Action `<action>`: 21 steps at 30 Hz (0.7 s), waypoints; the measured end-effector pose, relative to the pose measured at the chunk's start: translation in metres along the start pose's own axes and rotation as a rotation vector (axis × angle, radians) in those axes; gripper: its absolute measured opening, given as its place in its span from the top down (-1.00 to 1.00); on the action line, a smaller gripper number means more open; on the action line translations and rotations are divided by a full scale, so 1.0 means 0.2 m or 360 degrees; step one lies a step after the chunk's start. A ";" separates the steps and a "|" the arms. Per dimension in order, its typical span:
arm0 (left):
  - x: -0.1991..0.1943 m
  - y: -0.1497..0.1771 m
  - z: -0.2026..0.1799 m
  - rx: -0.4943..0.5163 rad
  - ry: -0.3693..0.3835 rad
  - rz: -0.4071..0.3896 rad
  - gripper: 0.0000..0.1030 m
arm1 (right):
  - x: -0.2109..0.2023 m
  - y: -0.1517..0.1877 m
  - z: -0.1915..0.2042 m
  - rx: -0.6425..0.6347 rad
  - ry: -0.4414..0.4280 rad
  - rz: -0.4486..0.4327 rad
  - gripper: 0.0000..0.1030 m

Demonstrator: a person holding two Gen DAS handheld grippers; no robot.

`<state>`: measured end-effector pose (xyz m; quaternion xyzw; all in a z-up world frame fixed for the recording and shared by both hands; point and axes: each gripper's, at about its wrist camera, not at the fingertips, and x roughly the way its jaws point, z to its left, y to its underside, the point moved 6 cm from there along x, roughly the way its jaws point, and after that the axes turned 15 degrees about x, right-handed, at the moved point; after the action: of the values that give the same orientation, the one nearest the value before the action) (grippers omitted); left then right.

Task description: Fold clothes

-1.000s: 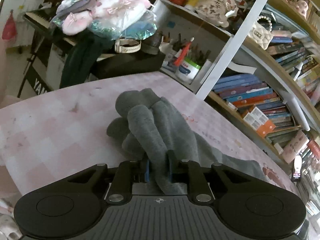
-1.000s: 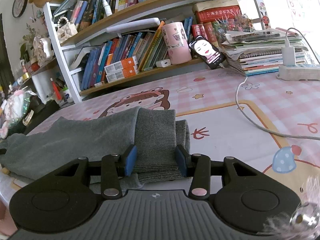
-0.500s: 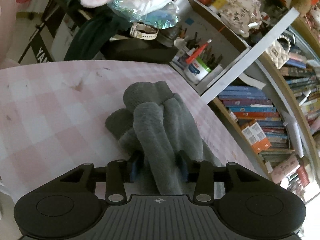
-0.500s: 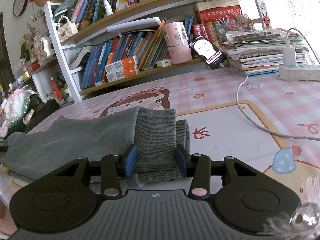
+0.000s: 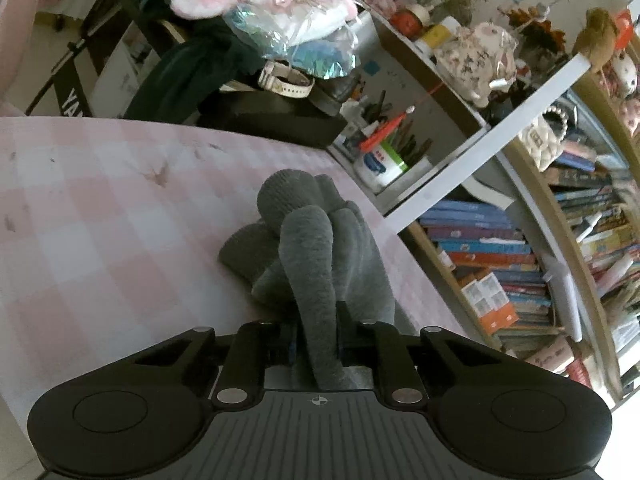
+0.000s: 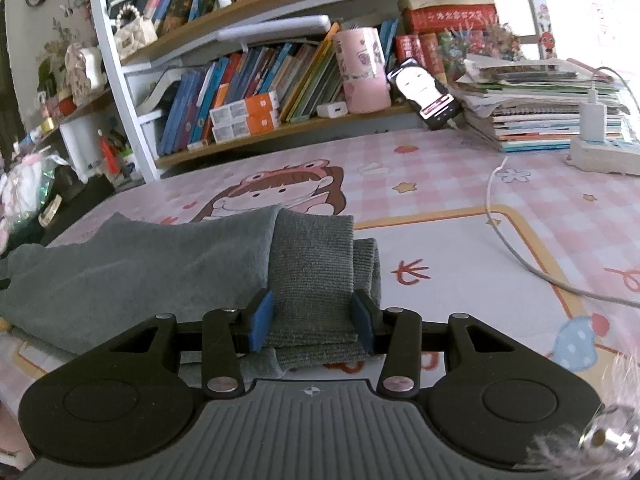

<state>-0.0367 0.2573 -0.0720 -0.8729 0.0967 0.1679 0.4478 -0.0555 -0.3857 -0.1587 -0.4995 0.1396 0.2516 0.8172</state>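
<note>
A long grey knitted garment [image 5: 308, 240] lies bunched on the pink checked table cover [image 5: 80, 220]. In the left wrist view my left gripper [image 5: 318, 328] is shut on a thick fold of it, and rounded ends of the fabric pile up just ahead. In the right wrist view the garment's ribbed cuff [image 6: 312, 256] sits between the blue pads of my right gripper [image 6: 312, 316], which is shut on it. The rest of the garment [image 6: 140, 264] spreads flat to the left over the table cover [image 6: 440, 184]. What lies under the fabric is hidden.
A white cable [image 6: 516, 256] curves across the table to a power strip [image 6: 600, 156] at the right. Bookshelves [image 6: 248, 92], a phone [image 6: 428, 92] and a stack of books [image 6: 540, 120] line the back. A black case [image 5: 272, 116] and a pen cup [image 5: 380, 160] stand past the table's far end.
My left gripper's fingers widened half a second ago and have closed in again on the grey fold; its view has swung toward the shelves. The right gripper and cuff have stayed still.
</note>
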 end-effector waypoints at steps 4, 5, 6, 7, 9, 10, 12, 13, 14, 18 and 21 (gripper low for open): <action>-0.02 -0.02 0.06 -0.0029 0.0012 -0.0029 0.72 | 0.07 -0.02 0.06 -0.0045 0.0016 0.0045 0.18; -0.02 -0.02 0.06 -0.0029 0.0012 -0.0035 0.72 | 0.08 -0.02 0.08 -0.0056 0.0020 0.0056 0.18; -0.03 -0.02 0.07 -0.0023 0.0015 -0.0043 0.72 | 0.10 -0.02 0.09 -0.0072 0.0028 0.0059 0.18; -0.04 -0.02 0.08 -0.0013 0.0018 -0.0051 0.72 | 0.11 -0.03 0.11 -0.0088 0.0037 0.0061 0.17; -0.05 -0.02 0.09 0.0009 0.0026 -0.0062 0.71 | 0.15 -0.03 0.14 -0.0116 0.0058 0.0062 0.16; -0.05 -0.01 0.10 0.0019 0.0033 -0.0062 0.71 | 0.16 -0.03 0.14 -0.0119 0.0065 0.0062 0.14; -0.06 -0.01 0.10 0.0038 0.0040 -0.0067 0.69 | 0.18 -0.04 0.16 -0.0122 0.0080 0.0063 0.10; -0.06 -0.01 0.10 0.0046 0.0042 -0.0071 0.68 | 0.19 -0.04 0.16 -0.0124 0.0088 0.0064 0.07; -0.06 -0.01 0.10 0.0055 0.0044 -0.0074 0.65 | 0.19 -0.04 0.17 -0.0130 0.0093 0.0062 0.05; -0.07 0.00 0.08 0.0140 0.0026 -0.0091 0.62 | 0.21 -0.01 0.20 -0.0204 0.0130 0.0047 -0.06; -0.07 0.00 0.08 0.0182 0.0024 -0.0097 0.61 | 0.23 0.01 0.23 -0.0289 0.0173 0.0037 -0.15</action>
<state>-0.0534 0.2699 -0.0754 -0.8496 0.0828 0.1418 0.5012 -0.0194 -0.3315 -0.1613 -0.5828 0.1661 0.2453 0.7567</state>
